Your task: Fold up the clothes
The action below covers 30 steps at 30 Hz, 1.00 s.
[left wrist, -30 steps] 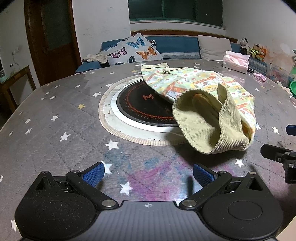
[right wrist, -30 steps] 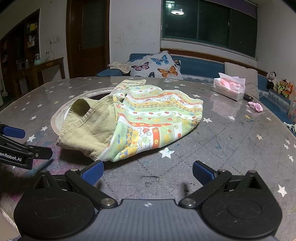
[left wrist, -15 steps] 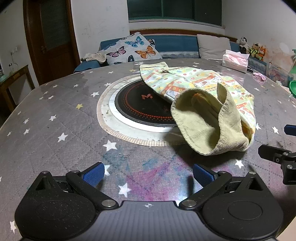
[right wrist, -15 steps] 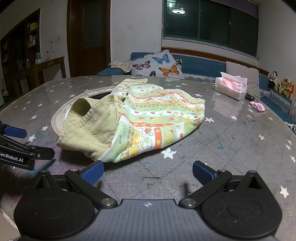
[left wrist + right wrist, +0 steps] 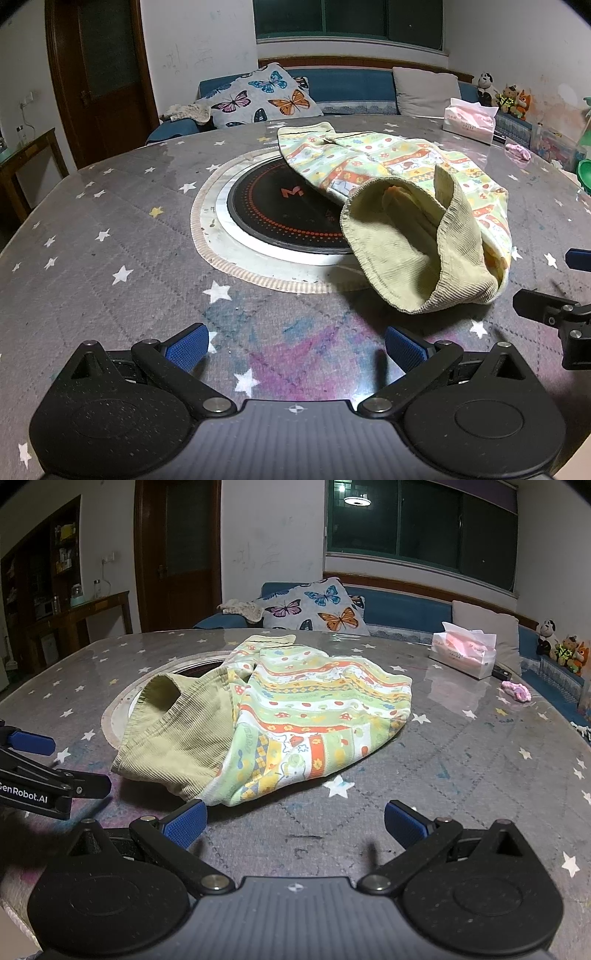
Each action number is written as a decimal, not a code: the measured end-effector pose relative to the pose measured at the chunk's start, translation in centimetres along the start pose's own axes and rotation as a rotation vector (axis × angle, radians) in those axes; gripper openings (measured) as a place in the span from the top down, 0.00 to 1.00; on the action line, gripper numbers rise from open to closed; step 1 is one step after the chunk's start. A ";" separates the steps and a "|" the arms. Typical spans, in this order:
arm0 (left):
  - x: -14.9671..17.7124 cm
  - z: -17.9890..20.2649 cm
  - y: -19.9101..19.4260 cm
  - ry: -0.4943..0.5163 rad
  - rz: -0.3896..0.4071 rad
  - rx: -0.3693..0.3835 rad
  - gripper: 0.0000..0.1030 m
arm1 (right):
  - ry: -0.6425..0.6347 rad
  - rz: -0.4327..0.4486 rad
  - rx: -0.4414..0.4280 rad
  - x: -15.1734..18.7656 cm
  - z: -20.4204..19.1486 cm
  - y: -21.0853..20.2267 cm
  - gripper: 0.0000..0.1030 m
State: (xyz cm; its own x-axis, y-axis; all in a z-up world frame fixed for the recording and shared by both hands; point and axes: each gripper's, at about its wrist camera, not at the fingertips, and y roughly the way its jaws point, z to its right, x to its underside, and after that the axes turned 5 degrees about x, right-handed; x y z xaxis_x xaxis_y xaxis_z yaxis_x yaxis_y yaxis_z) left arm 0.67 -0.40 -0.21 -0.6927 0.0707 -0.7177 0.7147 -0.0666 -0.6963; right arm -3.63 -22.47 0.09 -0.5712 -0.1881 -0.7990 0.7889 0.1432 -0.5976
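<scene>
On the worktop (image 5: pixel 110 229), a star-printed grey round surface, lie the patterned garment (image 5: pixel 317 716) and the olive corduroy garment (image 5: pixel 410 251), bunched together and partly overlapping; the corduroy piece gapes open toward the left wrist camera. Both rest across the 3 o'clock edge of the black round hob (image 5: pixel 280 214) set in the worktop's middle. Left tool (image 5: pixel 295 345): blue-padded fingers spread apart, holding nothing, above bare worktop at 7 o'clock of the clothes. Right tool (image 5: pixel 293 821): fingers likewise spread and empty, its left pad just beside the patterned hem. Each tool shows at the other view's edge. Tissue box (image 5: pixel 463 653) stands at 2 o'clock, well apart; butterfly cushion (image 5: pixel 314 607) on the sofa behind.
</scene>
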 end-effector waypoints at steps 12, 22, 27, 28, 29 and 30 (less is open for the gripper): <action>-0.6 -0.2 0.3 0.002 -0.003 0.001 0.00 | -0.010 0.007 -0.006 -1.0 -0.2 0.4 0.00; -1.2 -0.6 0.5 0.006 -0.003 0.003 0.00 | -0.043 0.020 -0.024 -2.4 -1.0 1.0 0.00; -1.6 -0.8 0.5 0.010 0.000 0.009 0.00 | -0.059 0.028 -0.030 -3.2 -1.6 1.7 0.00; -1.6 -0.8 0.6 0.011 0.000 0.009 0.00 | -0.063 0.027 -0.029 -3.3 -1.7 1.8 0.00; -1.7 -0.8 0.6 0.012 0.001 0.010 0.00 | -0.066 0.026 -0.029 -3.4 -1.8 2.0 0.00; -1.8 -0.8 0.7 0.012 0.000 0.010 0.00 | -0.069 0.025 -0.029 -3.5 -1.9 2.2 0.00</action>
State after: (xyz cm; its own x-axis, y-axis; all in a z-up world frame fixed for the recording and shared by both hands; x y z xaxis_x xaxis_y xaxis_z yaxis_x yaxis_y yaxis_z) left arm 2.48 0.25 0.59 -0.6912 0.0825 -0.7179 0.7139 -0.0762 -0.6961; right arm -0.32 -19.66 1.47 -0.5336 -0.2507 -0.8077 0.7951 0.1767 -0.5802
